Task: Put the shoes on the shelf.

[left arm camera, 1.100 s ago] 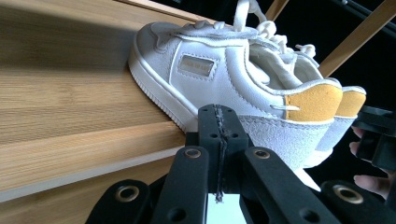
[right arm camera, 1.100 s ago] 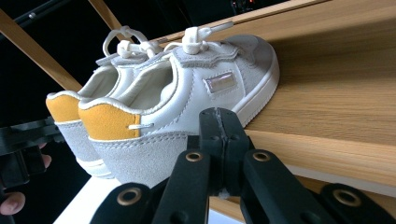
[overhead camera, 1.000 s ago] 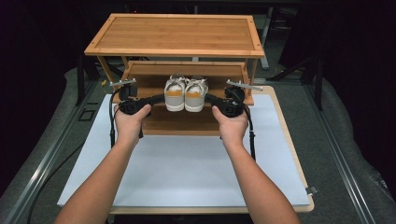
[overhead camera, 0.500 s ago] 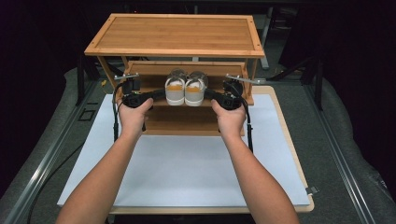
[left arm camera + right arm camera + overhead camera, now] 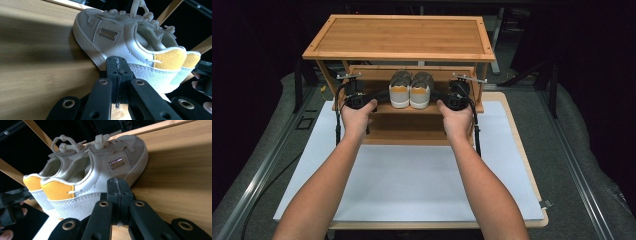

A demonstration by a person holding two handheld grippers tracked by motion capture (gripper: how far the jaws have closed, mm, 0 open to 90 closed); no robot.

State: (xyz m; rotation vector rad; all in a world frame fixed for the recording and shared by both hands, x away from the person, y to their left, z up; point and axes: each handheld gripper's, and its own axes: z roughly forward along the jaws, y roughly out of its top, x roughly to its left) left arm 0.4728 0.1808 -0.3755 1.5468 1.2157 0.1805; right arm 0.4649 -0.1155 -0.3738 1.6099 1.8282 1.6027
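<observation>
Your closed left gripper (image 5: 117,82) and right gripper (image 5: 117,202) press the shoes (image 5: 411,90), probably nearly pushed in, at the shelf (image 5: 427,109) front edge.

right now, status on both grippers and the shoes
Left gripper and right gripper shut, empty, pressed against the outer sides of the pair of shoes. Shoes side by side on the rack's middle shelf, heels outward. Nothing in the way.

Your pair of small white sneakers (image 5: 411,90) stands upright, side by side and touching, on the middle shelf (image 5: 412,109) of the wooden rack (image 5: 399,37). Their yellow heel patches (image 5: 170,58) face you; the toes point to the back, laces tied on top.
</observation>
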